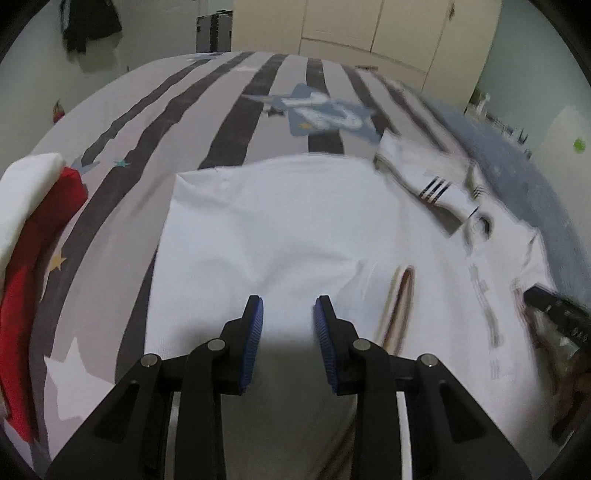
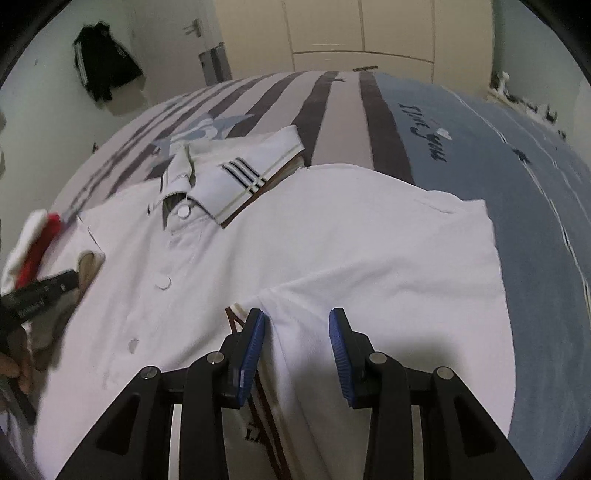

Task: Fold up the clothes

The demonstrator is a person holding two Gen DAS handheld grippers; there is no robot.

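Note:
A white polo shirt (image 1: 280,229) lies spread on the bed, front up, with its button placket and collar (image 2: 184,206) showing in the right wrist view (image 2: 369,240). Its side is folded in over the front, with a sleeve edge (image 2: 266,295) lying by my right gripper. My left gripper (image 1: 289,314) is open and empty, just above the shirt's body. My right gripper (image 2: 297,321) is open and empty over the folded-in part. The other gripper shows at the edge of each view (image 1: 557,310) (image 2: 40,290).
A folded white shirt with dark stripes (image 2: 240,166) lies beyond the collar. A red and white garment (image 1: 33,236) lies at the left. The bedspread (image 1: 236,110) is grey-striped, blue at the right (image 2: 535,192). Wardrobes (image 2: 369,29) stand behind.

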